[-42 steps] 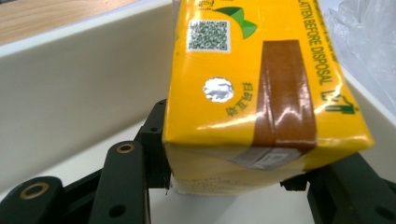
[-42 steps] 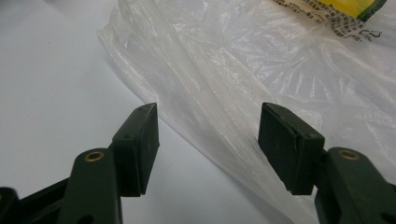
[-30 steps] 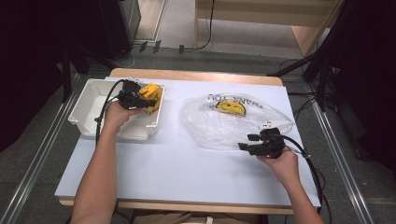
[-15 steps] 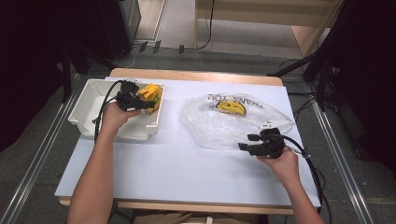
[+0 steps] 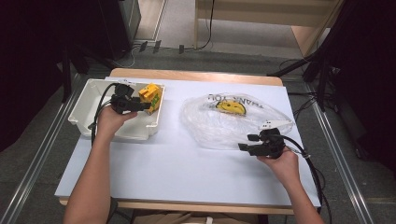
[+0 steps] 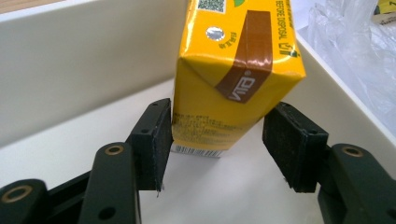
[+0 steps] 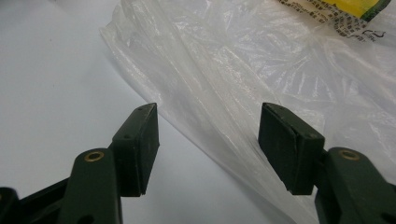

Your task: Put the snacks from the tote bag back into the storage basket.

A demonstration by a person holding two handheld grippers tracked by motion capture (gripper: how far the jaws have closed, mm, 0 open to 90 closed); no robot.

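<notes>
one yellow carton (image 5: pixel 151 96), one white bin (image 5: pixel 88 106), one plastic bag (image 5: pixel 233 122)

A yellow carton (image 6: pixel 224 79) was seen in the white tray (image 5: pixel 84 109) at the table's left edge; a brown band with white lettering ran across the carton, with a small silver dot, a black-and-white code square and a barcode printed on it, and a touch of green near its top. The table (image 5: pixel 177 172) was covered in pale blue-white, with a tan wooden rim at its far edge. The plastic bag (image 5: pixel 219 128) was clear and whitish, bearing a yellow smiling face and dark lettering. Both the left gripper (image 6: pixel 215 135) and the right gripper (image 7: pixel 208 144) were black, with brass-coloured rivets.
</notes>
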